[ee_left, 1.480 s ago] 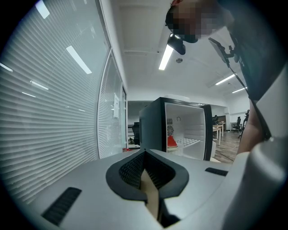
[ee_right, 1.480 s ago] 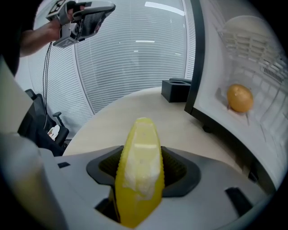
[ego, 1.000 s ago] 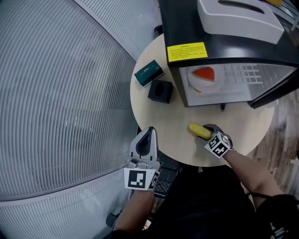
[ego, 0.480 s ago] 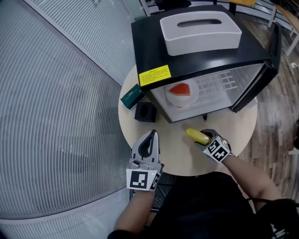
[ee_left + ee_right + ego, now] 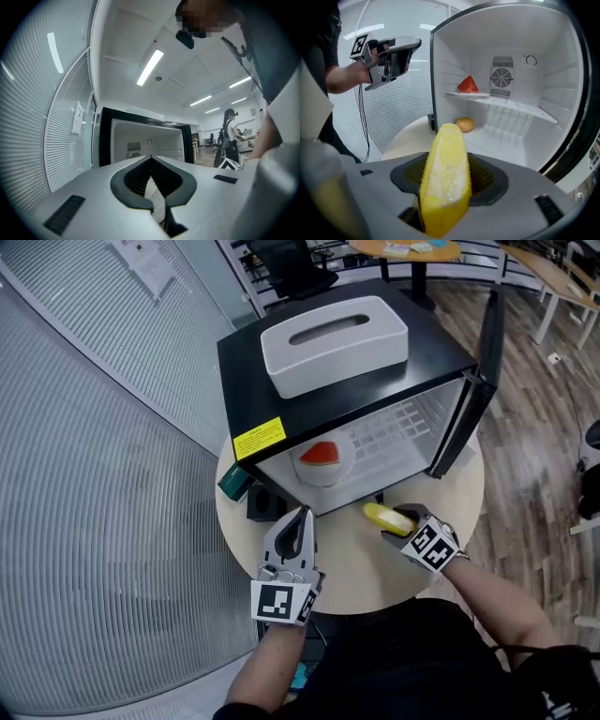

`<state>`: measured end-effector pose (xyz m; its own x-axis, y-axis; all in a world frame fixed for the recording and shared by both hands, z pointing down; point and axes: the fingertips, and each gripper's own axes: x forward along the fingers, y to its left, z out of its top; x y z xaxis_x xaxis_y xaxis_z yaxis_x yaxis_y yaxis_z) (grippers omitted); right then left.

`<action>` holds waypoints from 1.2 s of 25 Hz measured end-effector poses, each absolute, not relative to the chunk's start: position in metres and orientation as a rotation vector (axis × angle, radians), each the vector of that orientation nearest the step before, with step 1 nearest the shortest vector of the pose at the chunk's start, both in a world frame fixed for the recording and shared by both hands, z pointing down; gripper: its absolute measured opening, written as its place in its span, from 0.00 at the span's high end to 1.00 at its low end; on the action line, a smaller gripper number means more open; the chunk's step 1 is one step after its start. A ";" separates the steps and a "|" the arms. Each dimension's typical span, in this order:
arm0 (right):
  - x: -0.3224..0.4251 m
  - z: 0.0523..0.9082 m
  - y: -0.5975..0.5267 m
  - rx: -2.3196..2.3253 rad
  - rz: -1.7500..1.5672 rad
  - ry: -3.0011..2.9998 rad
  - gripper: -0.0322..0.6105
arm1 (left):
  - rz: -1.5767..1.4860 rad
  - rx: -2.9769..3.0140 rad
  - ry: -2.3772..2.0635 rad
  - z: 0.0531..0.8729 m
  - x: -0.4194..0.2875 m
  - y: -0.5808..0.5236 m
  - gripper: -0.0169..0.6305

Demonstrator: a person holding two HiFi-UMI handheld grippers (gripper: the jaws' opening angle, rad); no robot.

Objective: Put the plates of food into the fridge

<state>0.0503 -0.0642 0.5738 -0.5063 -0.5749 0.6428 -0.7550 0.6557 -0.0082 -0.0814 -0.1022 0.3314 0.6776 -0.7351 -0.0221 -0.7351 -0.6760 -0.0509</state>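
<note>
Holding: the right gripper (image 5: 403,524) has its jaws closed on a yellow corn cob (image 5: 445,173). The cob sticks out past the jaw tips, above the round beige table (image 5: 356,568) and just in front of the fridge opening.
Other hand: the left gripper (image 5: 300,521) has its jaws pressed together with nothing between them. It hangs over the table's near left part.
Fridge: a small black fridge (image 5: 375,371) stands on the table. Its door (image 5: 473,381) is swung open to the right and shows a white interior.
Shelf (image 5: 511,107): a red wedge of food (image 5: 322,455) sits on a white plate (image 5: 323,472) at the left end.
Fridge floor: a round orange-brown item (image 5: 464,124) lies near the front left.
Fridge top: a white oblong box (image 5: 333,343) with a slot lies there. A yellow label (image 5: 259,438) is at the front left corner.
Beside the fridge: a dark green box (image 5: 232,486) and a black cube-shaped block (image 5: 265,505) sit on the table at its left.
</note>
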 end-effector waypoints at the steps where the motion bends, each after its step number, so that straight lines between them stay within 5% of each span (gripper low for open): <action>1: 0.055 0.569 -0.065 1.041 0.389 -2.260 0.55 | 0.004 -2.830 1.228 0.331 -0.077 -0.103 0.97; 30: 0.115 0.463 -0.174 1.287 0.316 -2.232 0.55 | 0.027 -2.867 1.197 0.334 -0.022 -0.173 0.97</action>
<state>0.1147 -0.1739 0.4629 -0.3987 -0.7277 0.5582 -0.8541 0.5163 0.0629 -0.0221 -0.1732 0.3340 0.7033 -0.7103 -0.0290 -0.7109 -0.7028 -0.0253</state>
